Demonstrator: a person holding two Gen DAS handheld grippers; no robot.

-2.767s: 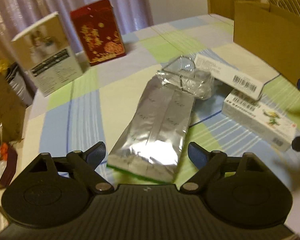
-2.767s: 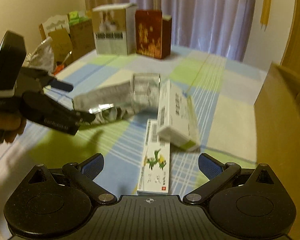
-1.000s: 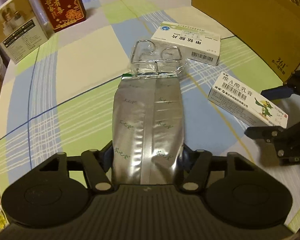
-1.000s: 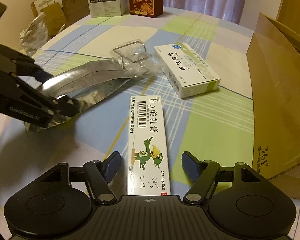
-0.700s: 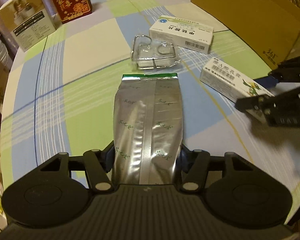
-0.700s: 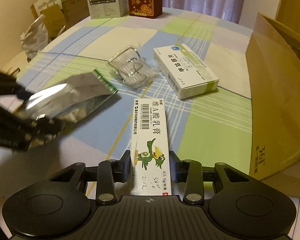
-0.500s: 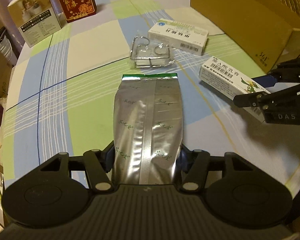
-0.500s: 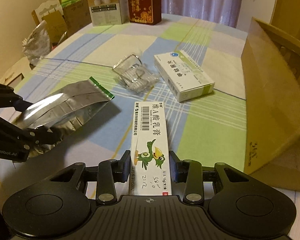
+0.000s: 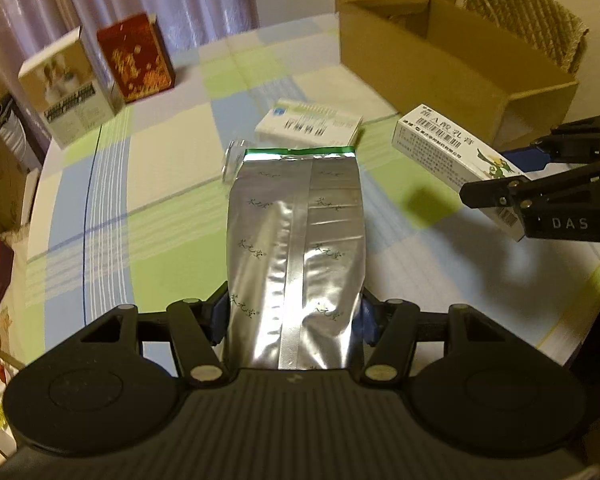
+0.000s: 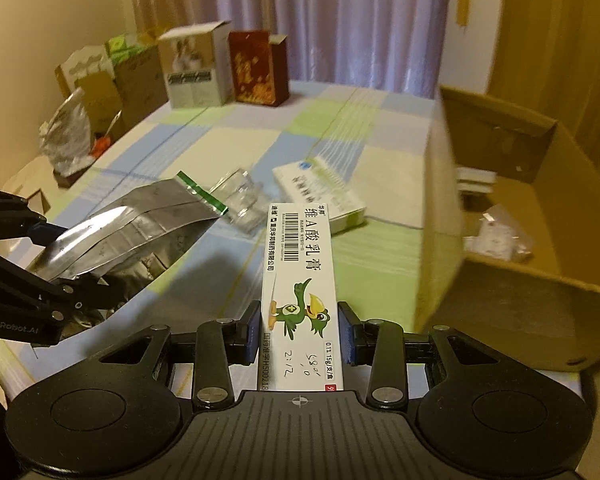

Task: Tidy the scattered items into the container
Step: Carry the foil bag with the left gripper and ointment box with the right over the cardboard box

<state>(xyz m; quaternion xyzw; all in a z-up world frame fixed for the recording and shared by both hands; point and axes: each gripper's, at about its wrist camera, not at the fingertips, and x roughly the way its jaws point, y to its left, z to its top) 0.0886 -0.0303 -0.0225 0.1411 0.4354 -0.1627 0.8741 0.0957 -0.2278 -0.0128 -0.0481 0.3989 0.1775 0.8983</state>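
L gripper (image 9: pixel 294 316): jaws pinched on the near end of the silver foil pouch (image 9: pixel 296 248), one blue pad on each side edge. Pouch is held off the table (image 9: pixel 112 216), green-edged far end pointing fwd, approx. level. In the right wrist view the same pouch (image 10: pixel 128 232) hangs above the cloth w/ its shadow under it.

R gripper (image 10: pixel 299 334): jaws clamped on the ointment box (image 10: pixel 300 280) — long white carton w/ barcode and green bird print. Pads grip the long side faces near the rear end; front end sticks out fwd, clear of the table. From the left wrist view the ointment box (image 9: pixel 456 156) sits between the R gripper (image 9: pixel 500 184) fingers, in the air just short of the cardboard box (image 9: pixel 460 64).

Cardboard box (image 10: pixel 512 216) — open top, on the R side of the table, near wall just beside the ointment box's front end. Inside: a clear packet and some white flat items, details too blurred.

Left on the table: white medicine box (image 10: pixel 320 196) and clear plastic packaging (image 10: pixel 240 196), just beside each other, between the two held items. In the left wrist view the medicine box (image 9: pixel 308 128) lies past the pouch's far edge; packaging mostly hidden.

Far edge: white photo-print carton (image 9: pixel 68 88) and red carton (image 9: pixel 136 56), upright, side by side, curtain behind.
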